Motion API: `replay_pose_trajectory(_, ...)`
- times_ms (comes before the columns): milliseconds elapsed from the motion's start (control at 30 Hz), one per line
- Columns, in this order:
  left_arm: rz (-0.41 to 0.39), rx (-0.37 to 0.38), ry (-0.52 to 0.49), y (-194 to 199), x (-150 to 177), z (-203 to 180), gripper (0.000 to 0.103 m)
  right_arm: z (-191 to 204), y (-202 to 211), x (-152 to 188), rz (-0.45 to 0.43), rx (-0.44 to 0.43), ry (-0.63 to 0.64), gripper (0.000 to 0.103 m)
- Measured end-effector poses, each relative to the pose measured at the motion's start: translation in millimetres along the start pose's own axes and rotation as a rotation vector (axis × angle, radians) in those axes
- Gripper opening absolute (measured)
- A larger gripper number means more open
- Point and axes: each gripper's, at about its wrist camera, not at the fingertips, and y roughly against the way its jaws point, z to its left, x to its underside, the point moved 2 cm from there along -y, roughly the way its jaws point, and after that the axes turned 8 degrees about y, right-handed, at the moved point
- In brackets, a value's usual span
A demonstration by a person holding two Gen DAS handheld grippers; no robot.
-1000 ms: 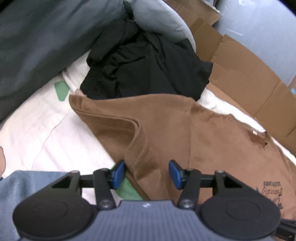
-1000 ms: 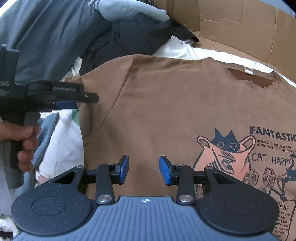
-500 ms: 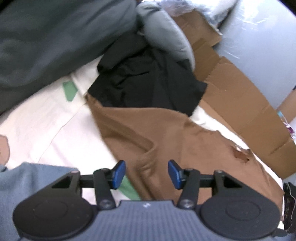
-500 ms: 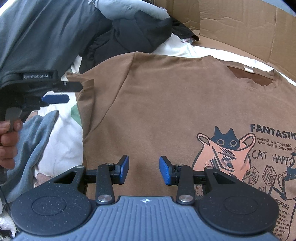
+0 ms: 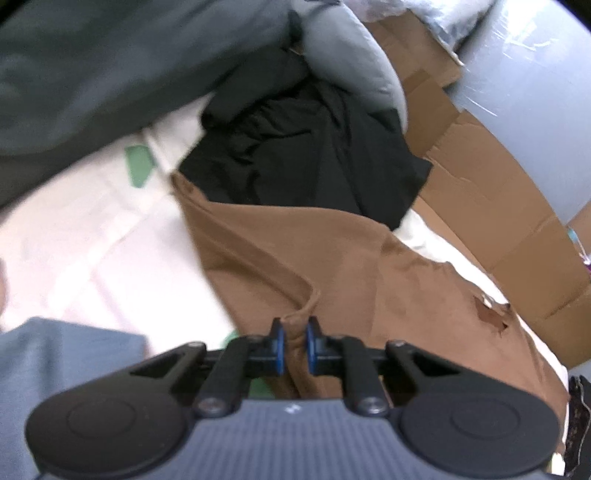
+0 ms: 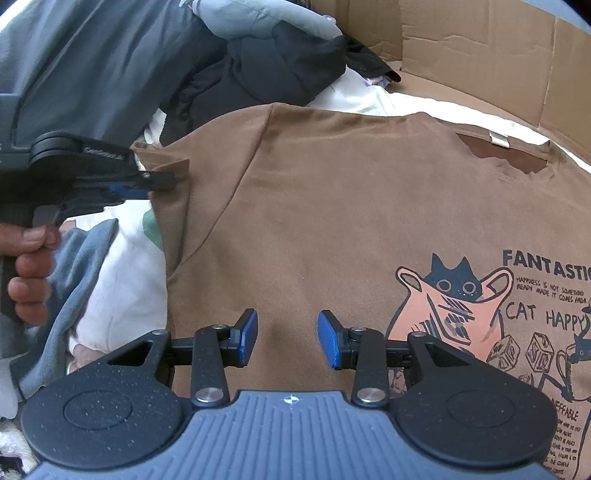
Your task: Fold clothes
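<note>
A white sheet (image 6: 122,280) covers the surface, which seems to be a bed, though too little of it shows to be sure. Flattened cardboard (image 6: 480,62) stands along the far side. At the far left lies a big dark grey garment (image 6: 92,66), with a pale grey one (image 6: 258,18) bunched against it and a crumpled black garment (image 5: 306,155) just beyond the shirt's far edge.

The brown T-shirt (image 6: 332,221) lies spread face up across the middle of the sheet, collar toward the far right, its cat print (image 6: 454,306) and lettering on the near right. Its left sleeve (image 6: 173,192) reaches toward the left edge of the sheet.

A blue-grey cloth (image 6: 77,273) lies at the near left, partly under the person's hand (image 6: 29,273), which grips the handle of the left claw (image 5: 294,345). That claw sits at the sleeve, its jaws closing, with a raised fold of brown fabric pinched between the blue pads (image 5: 277,347).

The right claw (image 6: 288,338) hovers over the near left part of the shirt's chest, its jaws parted, nothing between them but flat fabric below.
</note>
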Motion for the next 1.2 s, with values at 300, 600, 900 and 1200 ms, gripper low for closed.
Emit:
replay_pose_trajectory(300,-0.015,-0.163,0.075,34.2,13.2,34.0,0.012,2.5,0.2,2.0,0.004,-0.007,0.007,0.043)
replay_pose_trajectory(600,-0.013,-0.230,0.133,30.4,31.7,51.6,0.013,4.0,-2.2,4.1,0.018,-0.009,0.016,0.043)
replay_pose_trajectory(900,-0.048,-0.286,0.027,48.8,32.3,35.7,0.017,2.6,-3.4,5.6,0.021,-0.006,0.018,0.043)
replay_pose_trajectory(1200,-0.049,-0.166,-0.096,38.4,19.3,4.2,0.022,4.4,-1.4,6.0,0.021,-0.007,0.031,0.043)
